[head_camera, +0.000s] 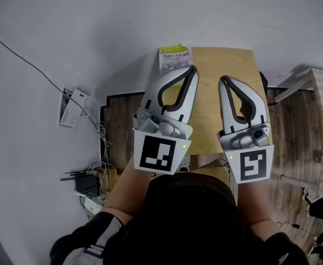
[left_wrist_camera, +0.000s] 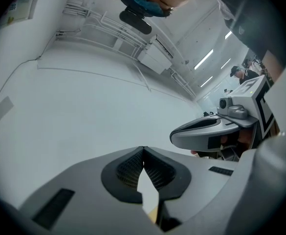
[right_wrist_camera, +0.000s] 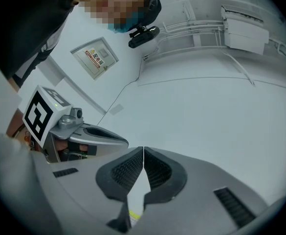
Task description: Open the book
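A thin book with a yellow-green and white cover lies flat at the far left corner of the small light wooden bench. The grey-and-white left claw hangs above the bench just right of the book, jaws together and empty. The right claw is alongside, also closed on nothing.

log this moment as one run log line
phase: pre-contact | book: closed, on table far left corner | left tool: shut, empty | right tool: shut, empty
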{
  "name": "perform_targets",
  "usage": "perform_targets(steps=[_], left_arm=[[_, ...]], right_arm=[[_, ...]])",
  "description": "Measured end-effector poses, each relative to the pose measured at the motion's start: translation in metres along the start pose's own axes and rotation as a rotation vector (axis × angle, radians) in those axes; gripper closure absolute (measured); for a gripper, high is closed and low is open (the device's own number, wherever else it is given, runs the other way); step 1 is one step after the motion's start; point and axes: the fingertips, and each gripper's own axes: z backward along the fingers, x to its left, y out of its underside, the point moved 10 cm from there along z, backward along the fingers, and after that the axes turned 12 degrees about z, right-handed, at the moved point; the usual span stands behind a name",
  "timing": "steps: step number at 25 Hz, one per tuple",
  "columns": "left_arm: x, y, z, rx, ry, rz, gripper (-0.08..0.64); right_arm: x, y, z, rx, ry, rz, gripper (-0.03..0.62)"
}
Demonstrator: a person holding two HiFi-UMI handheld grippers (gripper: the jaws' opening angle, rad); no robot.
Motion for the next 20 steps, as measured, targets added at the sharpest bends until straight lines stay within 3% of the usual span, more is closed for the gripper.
perform_targets(steps=[20], left_arm=[[0.005,0.031,-0.044,0.06,0.025,0.035,0.549]], right_arm=[[-0.018,0.042,-0.007,0.05,0.019,-0.039,0.561]])
